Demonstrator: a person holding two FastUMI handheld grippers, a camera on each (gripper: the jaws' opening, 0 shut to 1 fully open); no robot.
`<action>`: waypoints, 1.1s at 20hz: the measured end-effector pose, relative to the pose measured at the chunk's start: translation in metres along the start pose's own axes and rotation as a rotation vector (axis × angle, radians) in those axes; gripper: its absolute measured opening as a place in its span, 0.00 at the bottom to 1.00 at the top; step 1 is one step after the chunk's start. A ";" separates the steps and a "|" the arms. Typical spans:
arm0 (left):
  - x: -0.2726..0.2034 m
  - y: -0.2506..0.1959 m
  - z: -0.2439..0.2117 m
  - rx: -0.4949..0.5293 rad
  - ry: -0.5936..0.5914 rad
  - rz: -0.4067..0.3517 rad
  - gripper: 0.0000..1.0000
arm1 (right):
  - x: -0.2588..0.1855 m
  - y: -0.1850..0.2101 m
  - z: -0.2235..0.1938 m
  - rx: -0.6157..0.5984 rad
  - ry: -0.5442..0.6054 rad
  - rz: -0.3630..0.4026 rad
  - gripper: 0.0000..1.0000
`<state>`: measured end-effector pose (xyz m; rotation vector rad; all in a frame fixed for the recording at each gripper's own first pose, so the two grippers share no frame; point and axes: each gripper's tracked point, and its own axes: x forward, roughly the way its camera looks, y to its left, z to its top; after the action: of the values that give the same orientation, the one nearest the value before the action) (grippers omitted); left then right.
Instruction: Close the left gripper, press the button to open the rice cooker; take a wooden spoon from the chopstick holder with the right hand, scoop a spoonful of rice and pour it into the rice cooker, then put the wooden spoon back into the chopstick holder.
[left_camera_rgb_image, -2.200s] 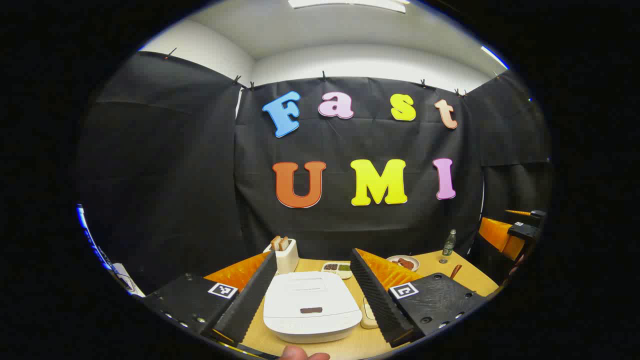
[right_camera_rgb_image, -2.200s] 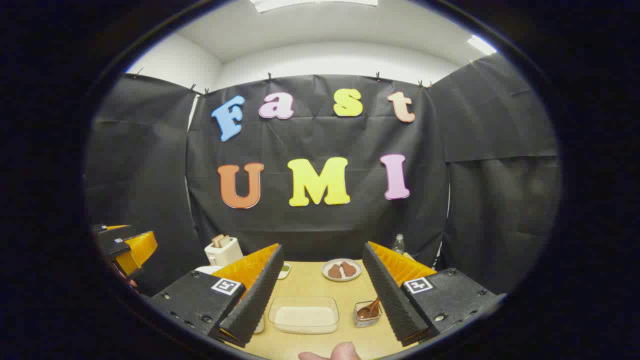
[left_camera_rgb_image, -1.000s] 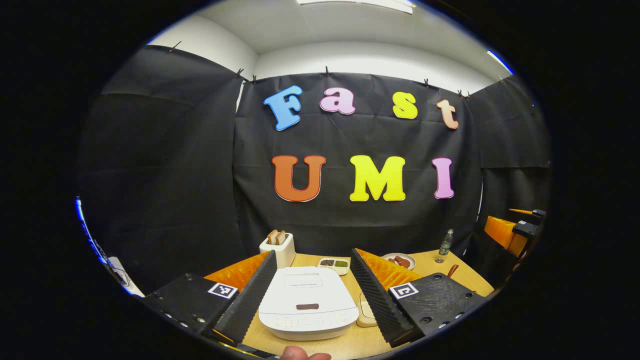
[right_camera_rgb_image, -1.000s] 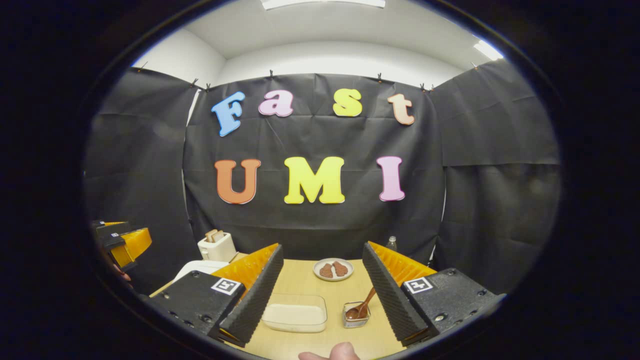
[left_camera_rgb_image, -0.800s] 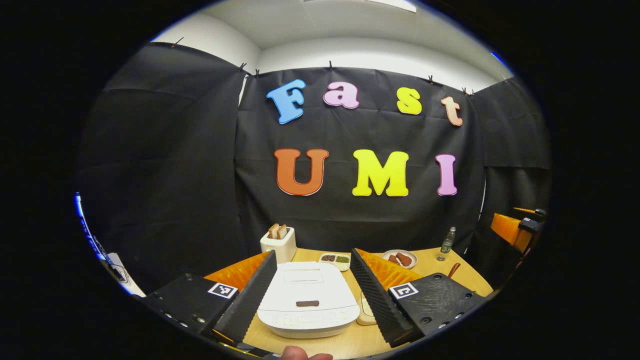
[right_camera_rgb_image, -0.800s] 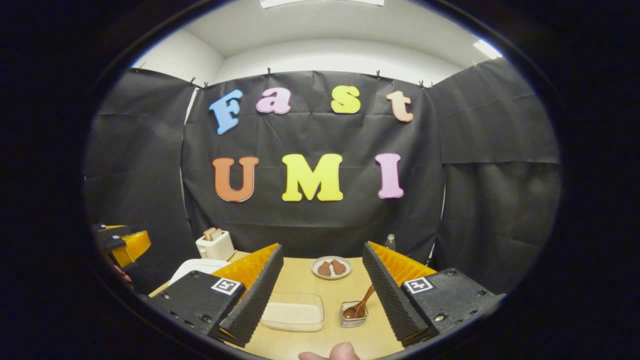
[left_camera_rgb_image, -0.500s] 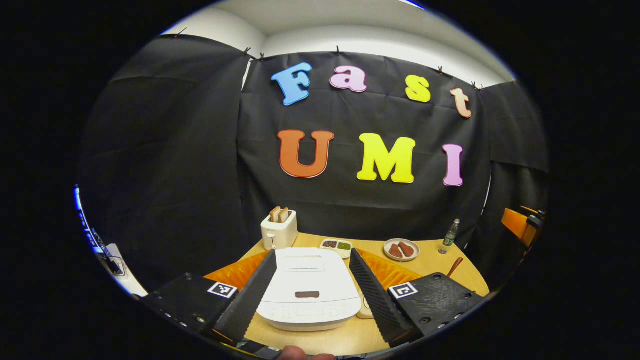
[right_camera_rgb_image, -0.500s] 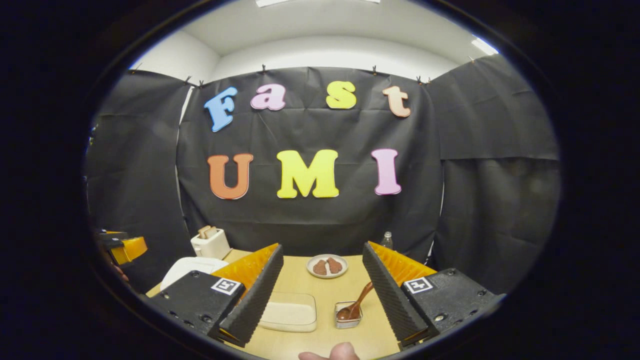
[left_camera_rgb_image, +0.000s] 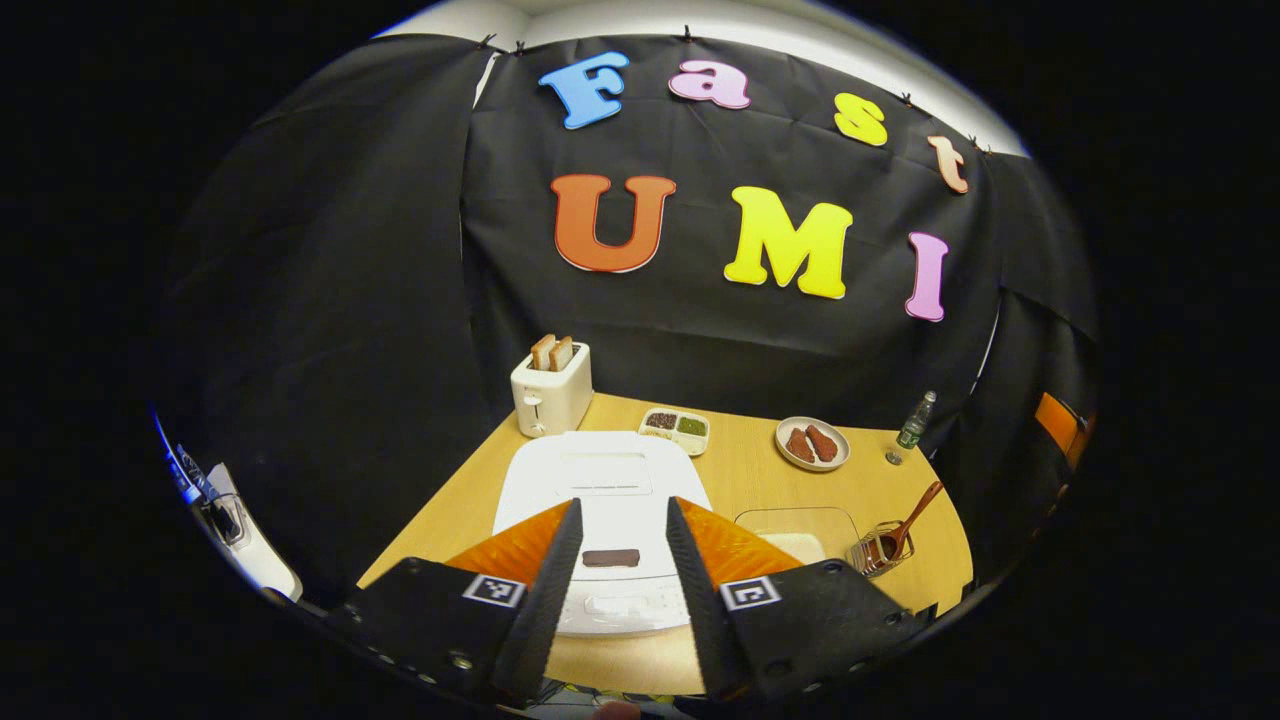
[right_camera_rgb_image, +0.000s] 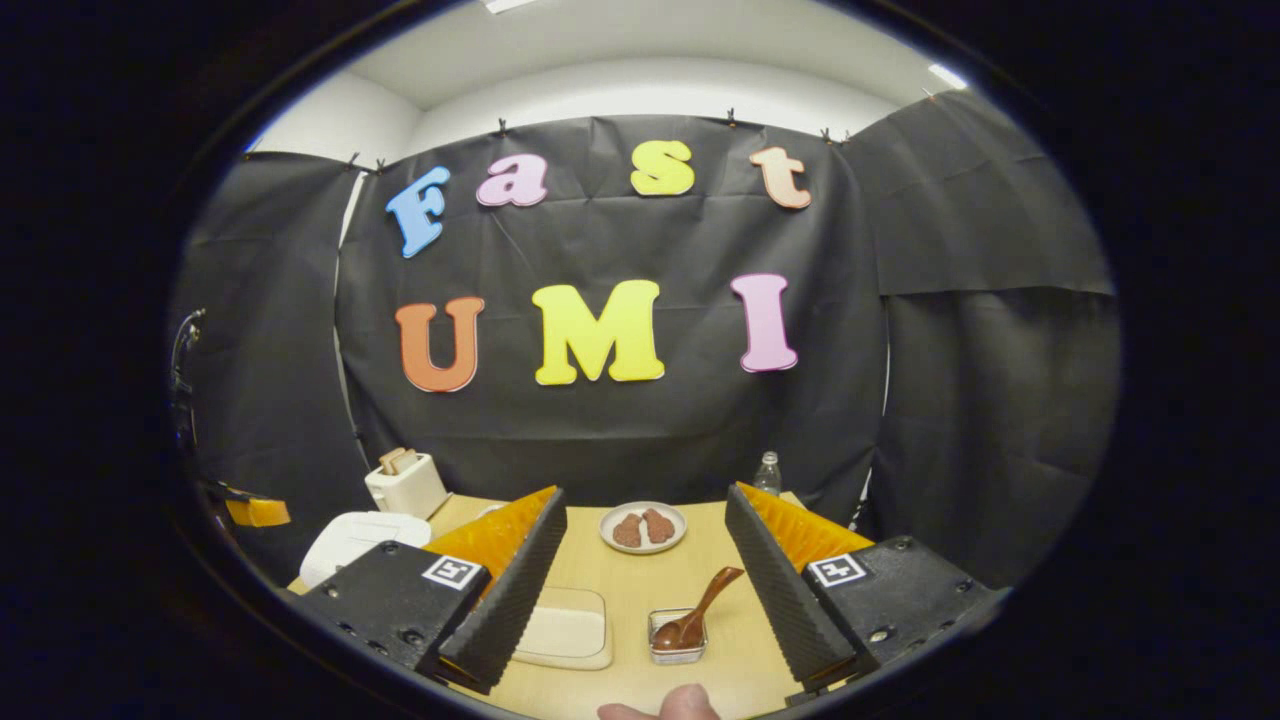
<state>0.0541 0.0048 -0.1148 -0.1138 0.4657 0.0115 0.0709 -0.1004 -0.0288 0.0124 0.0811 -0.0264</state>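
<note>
Centrally, the white lidded rice cooker (left_camera_rgb_image: 600, 480) sits on the tan wooden table (left_camera_rgb_image: 760, 480). Left gripper (left_camera_rgb_image: 620, 528), jaws narrowed but apart, frames its dark button (left_camera_rgb_image: 611, 558), contact unclear. Right gripper (right_camera_rgb_image: 646, 520) gapes wide over the brown wooden spoon (right_camera_rgb_image: 700, 608) in its small clear holder (right_camera_rgb_image: 677, 640).

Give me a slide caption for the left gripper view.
Left gripper poised over closed rice cooker, fingers straddling its button.

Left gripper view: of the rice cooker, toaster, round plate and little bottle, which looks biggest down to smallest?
1. Rice cooker, clearly largest, though also nearest the camera.
2. Toaster.
3. Round plate; not far off the toaster, so that order is unsure.
4. Bottle, smallest.
</note>
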 end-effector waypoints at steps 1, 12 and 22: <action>0.006 0.000 -0.004 0.000 0.029 -0.005 0.35 | 0.004 -0.004 -0.002 0.005 0.003 -0.003 1.00; 0.064 0.013 -0.068 -0.154 0.301 -0.027 0.00 | 0.018 -0.040 -0.024 0.020 0.062 -0.056 1.00; 0.079 0.023 -0.091 -0.128 0.354 -0.020 0.00 | 0.019 -0.047 -0.037 0.025 0.102 -0.081 1.00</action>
<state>0.0834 0.0161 -0.2336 -0.2486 0.8179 0.0018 0.0853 -0.1470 -0.0678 0.0356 0.1835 -0.1075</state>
